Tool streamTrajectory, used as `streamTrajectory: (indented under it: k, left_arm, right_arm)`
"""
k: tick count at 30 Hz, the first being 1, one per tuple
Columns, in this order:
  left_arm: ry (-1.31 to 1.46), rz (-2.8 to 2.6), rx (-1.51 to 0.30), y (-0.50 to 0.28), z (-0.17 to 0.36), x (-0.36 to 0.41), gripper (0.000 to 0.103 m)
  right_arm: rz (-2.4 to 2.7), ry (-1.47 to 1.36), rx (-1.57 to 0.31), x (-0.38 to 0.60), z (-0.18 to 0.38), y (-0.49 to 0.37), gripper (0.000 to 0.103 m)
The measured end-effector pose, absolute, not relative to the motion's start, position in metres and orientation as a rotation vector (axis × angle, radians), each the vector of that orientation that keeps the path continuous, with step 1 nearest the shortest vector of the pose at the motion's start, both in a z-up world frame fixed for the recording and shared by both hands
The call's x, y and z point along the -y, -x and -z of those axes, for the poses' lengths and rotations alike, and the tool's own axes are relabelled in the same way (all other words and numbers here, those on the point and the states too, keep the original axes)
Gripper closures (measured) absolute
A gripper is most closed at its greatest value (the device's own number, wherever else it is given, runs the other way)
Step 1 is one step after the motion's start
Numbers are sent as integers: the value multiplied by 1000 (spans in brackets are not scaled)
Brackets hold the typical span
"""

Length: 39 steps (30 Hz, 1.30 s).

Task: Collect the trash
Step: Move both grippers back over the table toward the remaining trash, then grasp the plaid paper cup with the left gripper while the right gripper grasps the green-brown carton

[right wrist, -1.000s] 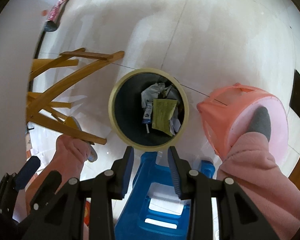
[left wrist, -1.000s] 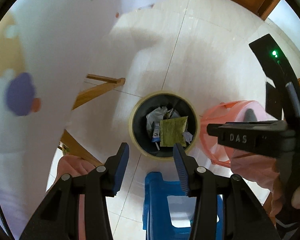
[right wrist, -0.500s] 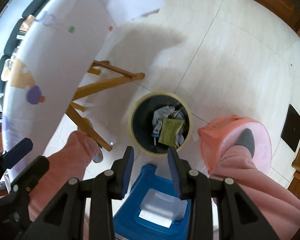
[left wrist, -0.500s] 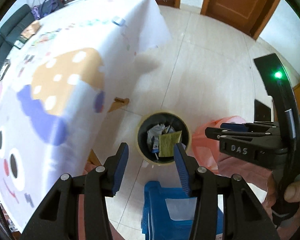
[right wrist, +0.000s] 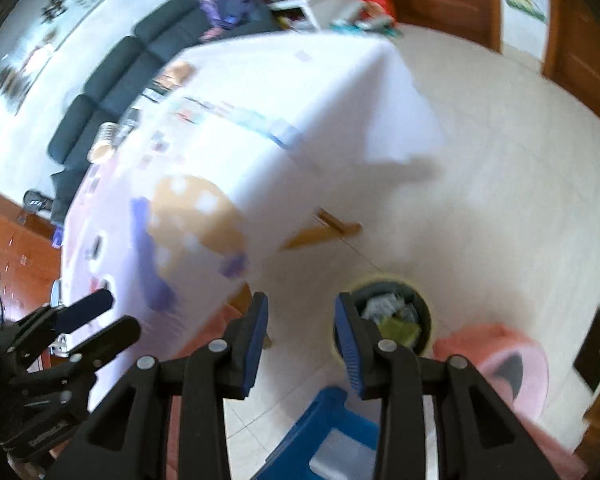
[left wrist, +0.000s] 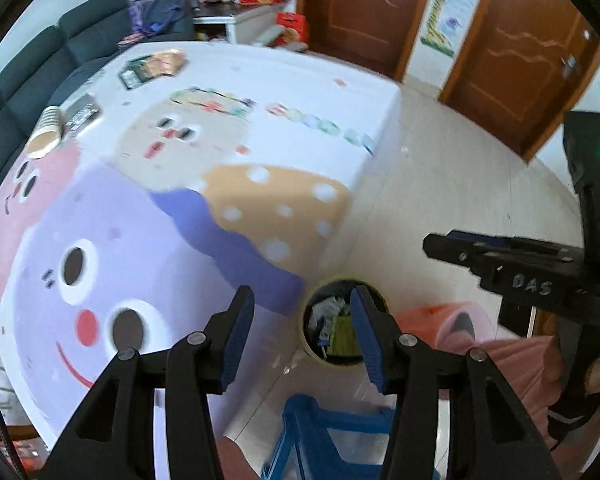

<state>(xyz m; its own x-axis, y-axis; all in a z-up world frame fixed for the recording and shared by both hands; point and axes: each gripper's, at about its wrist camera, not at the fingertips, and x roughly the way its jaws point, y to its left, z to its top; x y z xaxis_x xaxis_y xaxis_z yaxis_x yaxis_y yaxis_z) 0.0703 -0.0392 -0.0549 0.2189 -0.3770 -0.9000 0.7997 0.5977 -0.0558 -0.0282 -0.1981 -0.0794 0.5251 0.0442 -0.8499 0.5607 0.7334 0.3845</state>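
Desk (left wrist: 228, 128), under a cartoon-print cloth, stands beside the bin (left wrist: 342, 330) on the tiled floor (left wrist: 460, 184). A blue stool (right wrist: 332, 420) and a pink basket (right wrist: 500, 356) sit just beside the bin. The bin holds crumpled paper and a green packet (left wrist: 342, 338). Left hand-held gripper (left wrist: 302, 334): jaws apart and just opening, nothing between. Right hand-held gripper (right wrist: 302, 340): jaws apart, empty. A cup stack (left wrist: 46, 132) lies on the desk, far from the bin.

Open floor (right wrist: 480, 208) beyond bin (right wrist: 426, 312); table (left wrist: 180, 200) blocks left.
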Motion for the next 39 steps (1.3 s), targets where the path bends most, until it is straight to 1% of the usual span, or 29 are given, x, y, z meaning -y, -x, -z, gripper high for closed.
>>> streamTrajectory:
  k: [5, 13, 16, 19, 22, 25, 27, 28, 29, 30, 31, 32, 35, 39]
  left_arm:
    - [-409, 786, -1033, -126, 34, 20, 54]
    - [-295, 641, -981, -216, -4, -21, 53]
    - [-275, 594, -965, -242, -14, -36, 48]
    - [-280, 551, -941, -266, -21, -45, 45]
    - [-278, 510, -925, -291, -27, -54, 35]
    - [-275, 492, -927, -319, -33, -59, 29]
    - [-272, 482, -935, -340, -34, -61, 26]
    - [-267, 472, -939, -352, -34, -61, 22]
    - [-255, 468, -948, -363, -35, -63, 16]
    - [-244, 467, -957, -371, -34, -64, 14]
    - [-221, 461, -974, -388, -32, -66, 9]
    - [-205, 460, -991, -401, -29, -66, 7]
    - [-178, 449, -1026, -433, -19, -68, 6]
    - [-167, 401, -1059, -472, 2, -68, 6]
  right_arm:
    - [251, -606, -944, 198, 36, -28, 68]
    - [162, -459, -906, 191, -16, -107, 68]
    - [129, -416, -885, 190, -34, -135, 68]
    - [103, -373, -870, 190, -45, -167, 68]
    - [82, -310, -871, 191, -49, -202, 68]
    - [67, -253, -888, 195, -49, -239, 68]
    - [51, -230, -910, 202, -43, -269, 64]
    - [43, -223, -918, 204, -38, -283, 61]
    - [37, -216, -927, 207, -34, -294, 55]
    - [30, -203, -943, 210, -28, -308, 53]
    - [30, -191, -953, 211, -23, -317, 48]
    - [34, -172, -967, 214, -16, -330, 43]
    - [25, -133, -998, 223, 4, -363, 36]
    - [6, -64, -1051, 228, 26, -397, 32]
